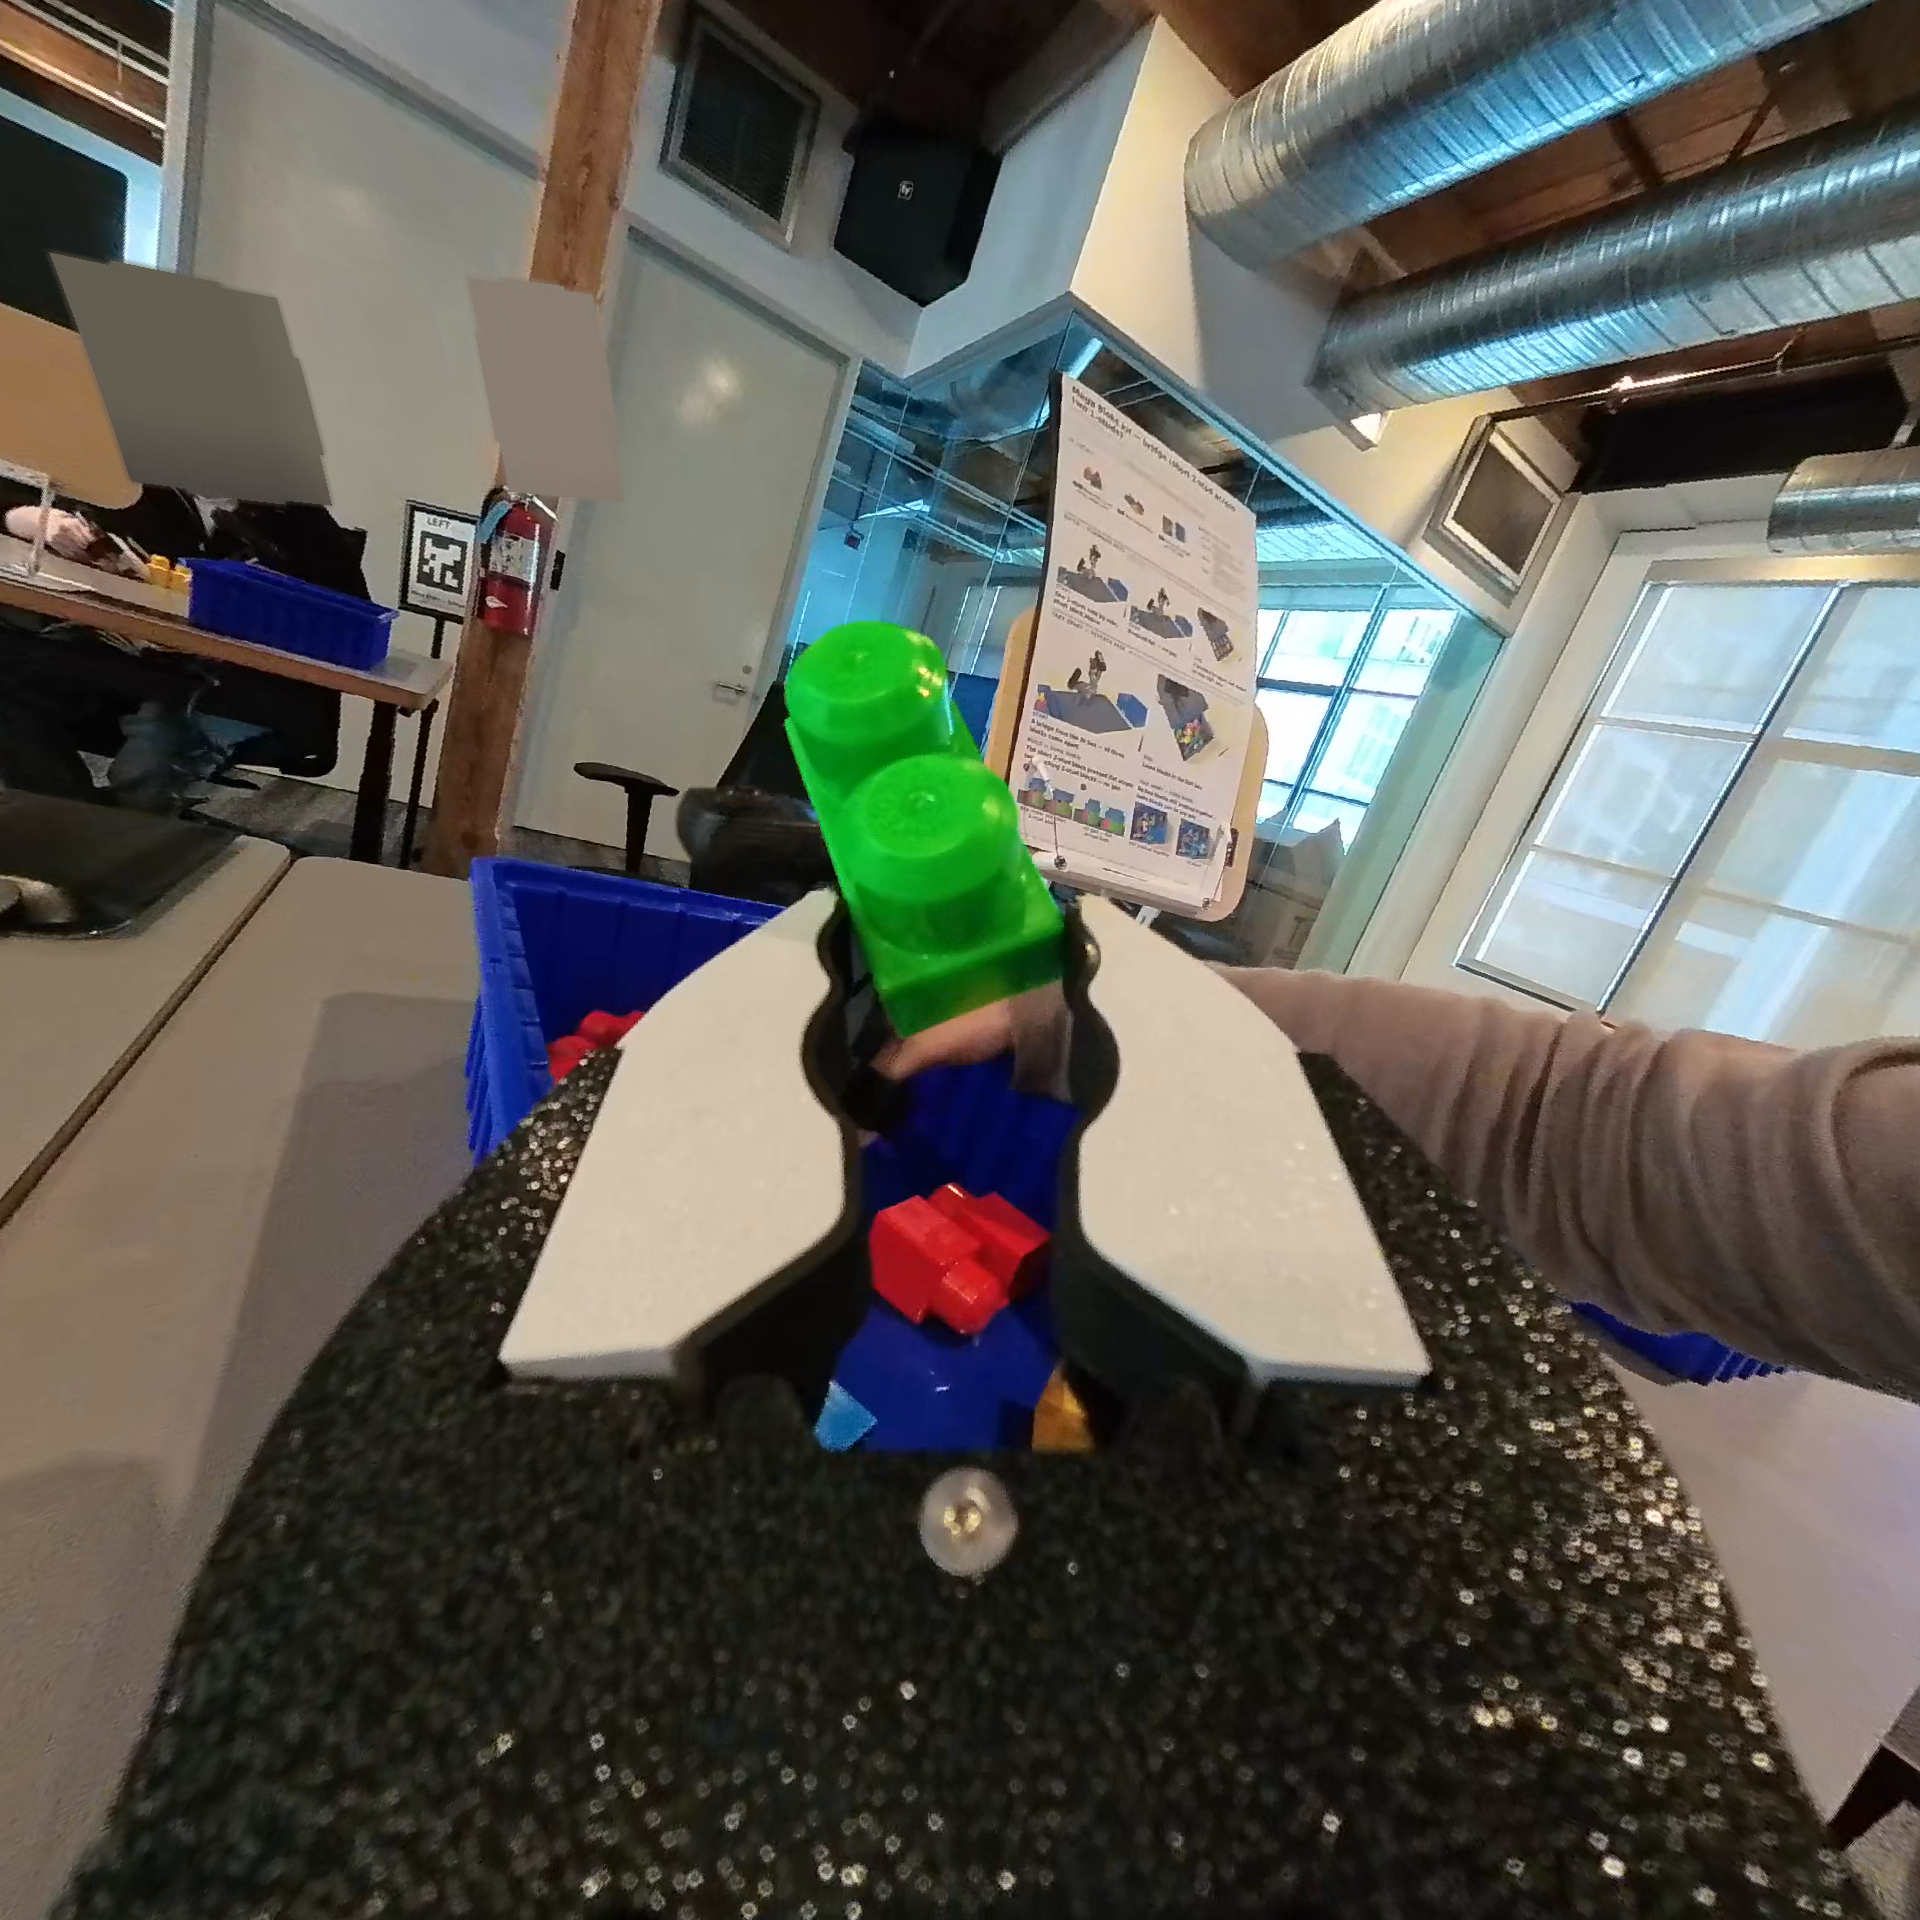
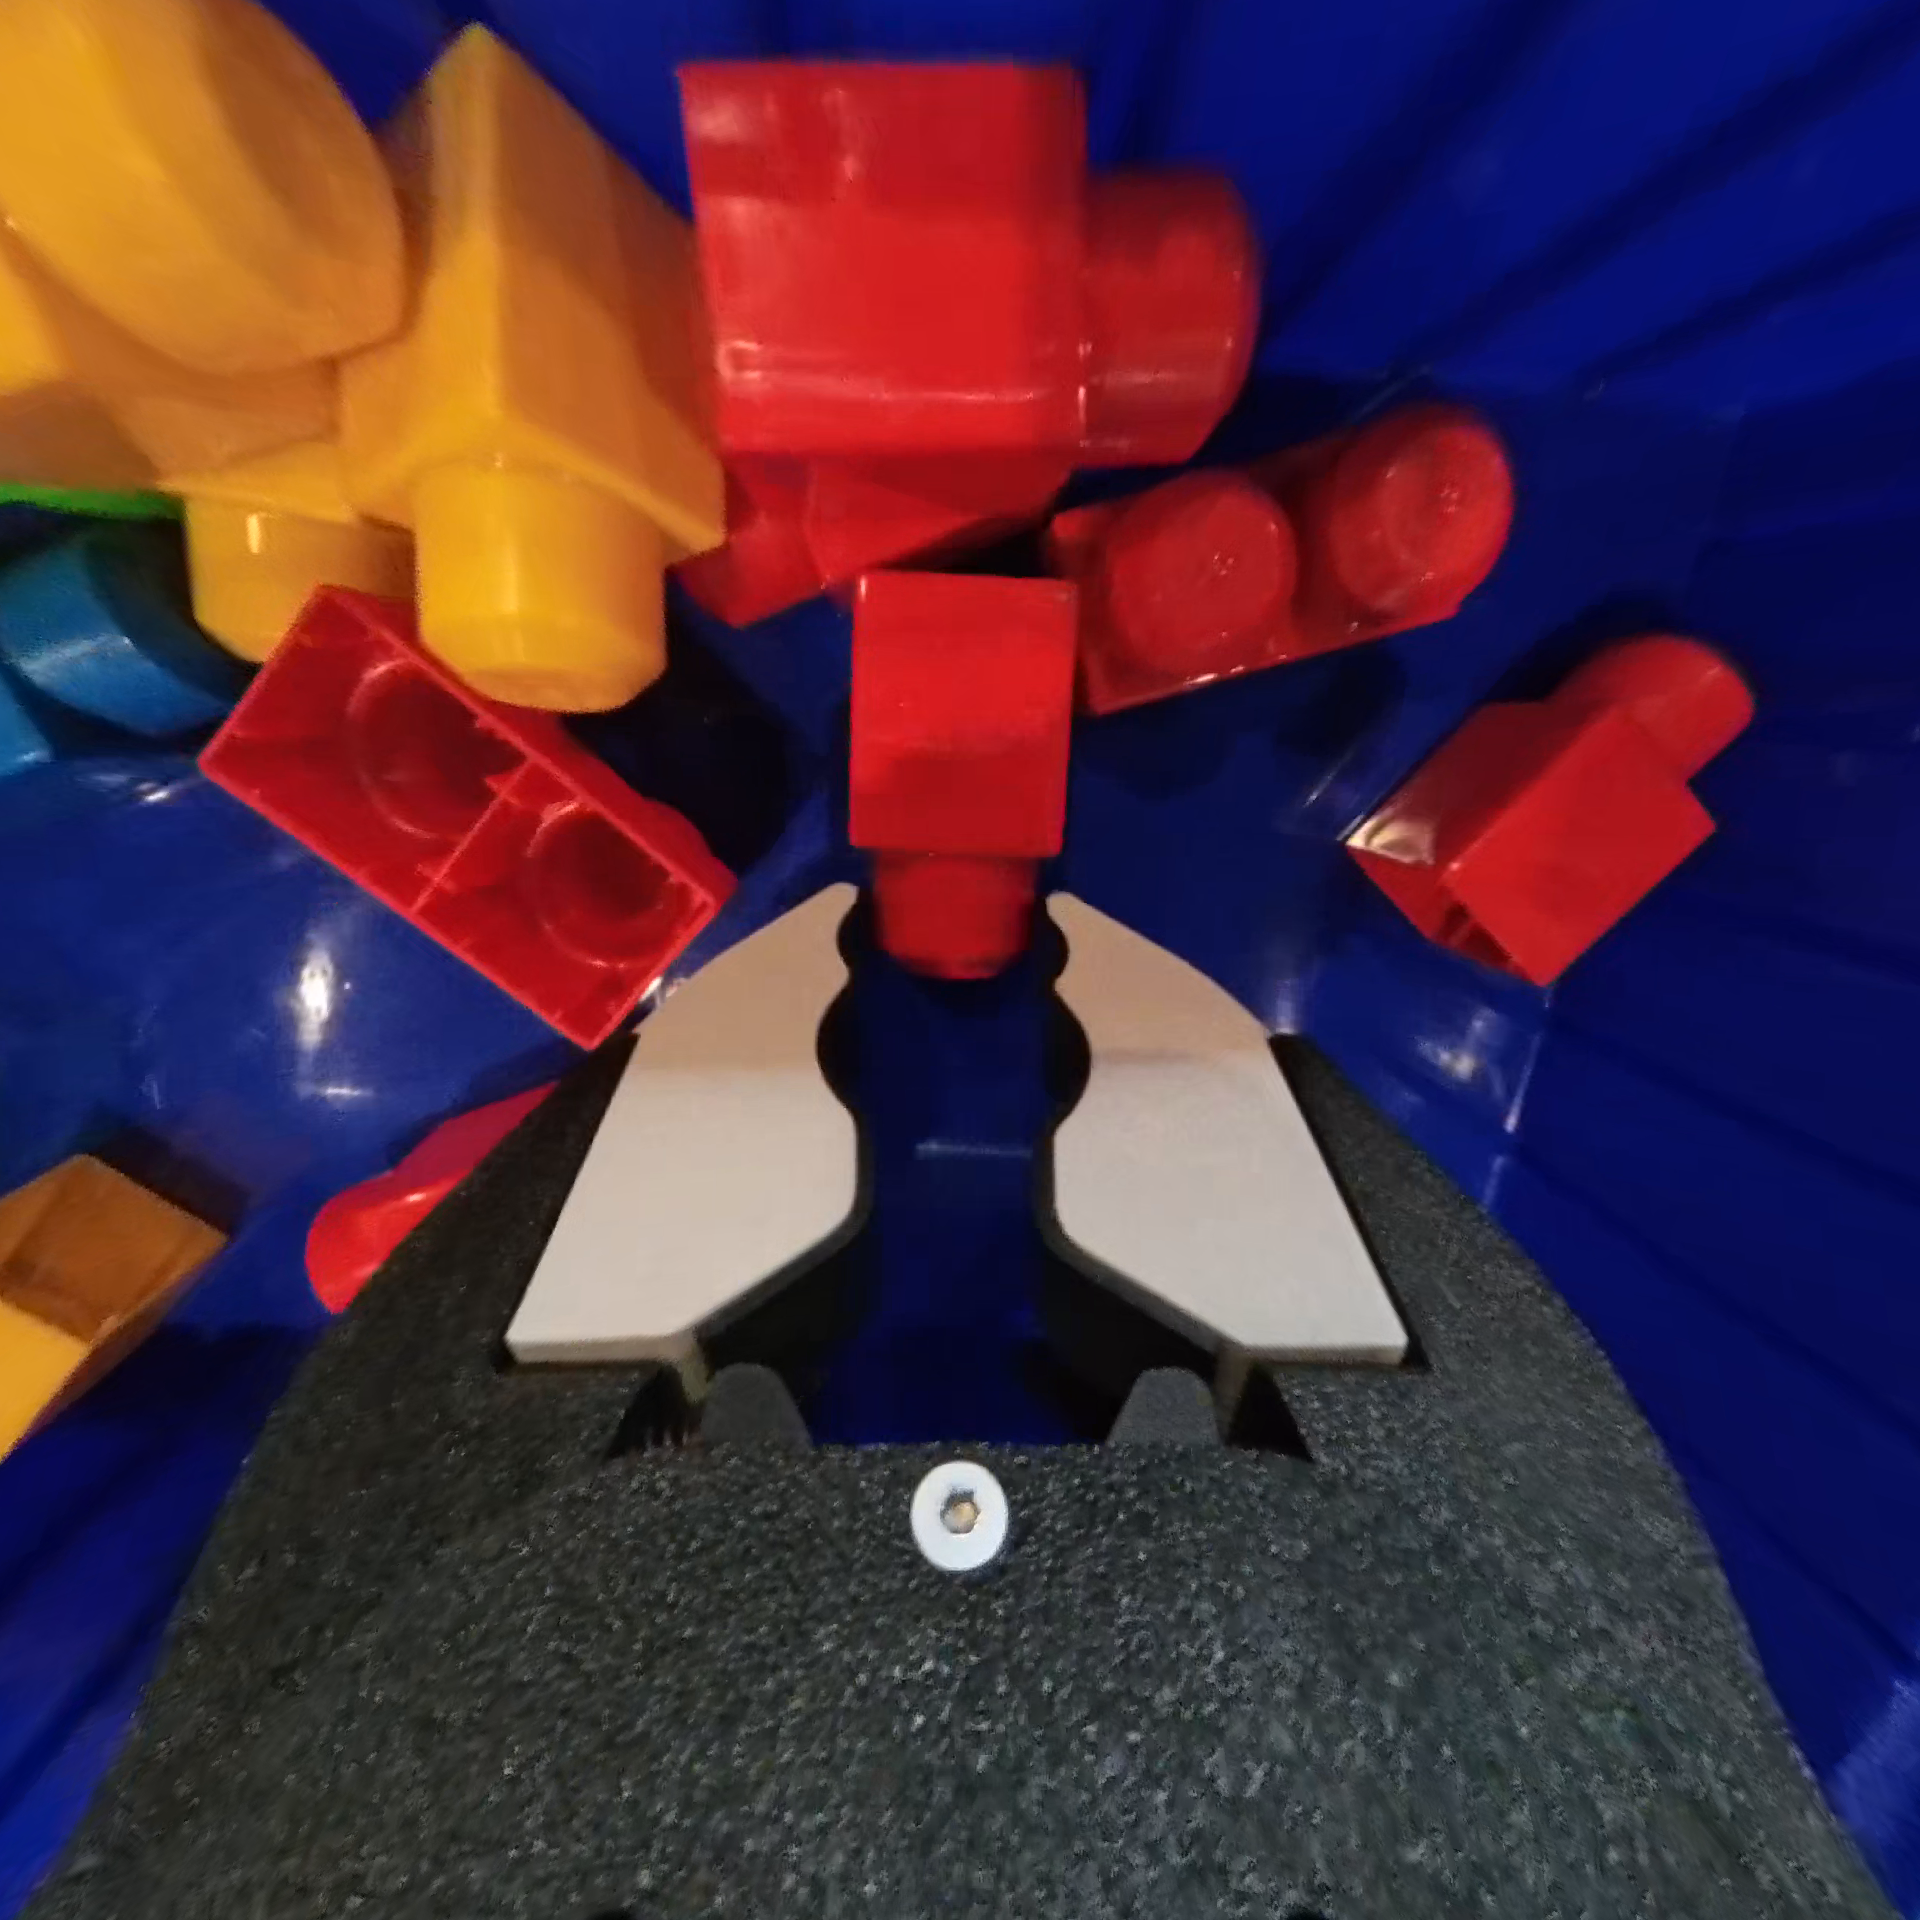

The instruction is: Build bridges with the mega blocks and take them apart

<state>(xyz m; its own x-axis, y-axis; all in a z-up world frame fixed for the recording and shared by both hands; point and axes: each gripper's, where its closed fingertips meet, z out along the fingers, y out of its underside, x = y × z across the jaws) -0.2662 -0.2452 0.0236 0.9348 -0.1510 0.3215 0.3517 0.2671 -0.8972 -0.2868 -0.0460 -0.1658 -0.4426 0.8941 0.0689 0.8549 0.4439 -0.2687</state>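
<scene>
Left gripper (image 1: pixel 956 971) pinching green block (image 1: pixel 914 821); right gripper (image 2: pixel 951 914) clamped on red block (image 2: pixel 961 748) stud

Inside the blue bin (image 2: pixel 1558 260), the right tongs (image 2: pixel 954 925) pinch a small red block (image 2: pixel 961 717) by its stud.

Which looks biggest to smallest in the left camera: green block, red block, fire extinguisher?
1. Green block, held up in the left gripper, close to the camera, so nearness inflates it.
2. Red block in the blue bin.
3. Fire extinguisher, tiny only because it is far away.
</scene>
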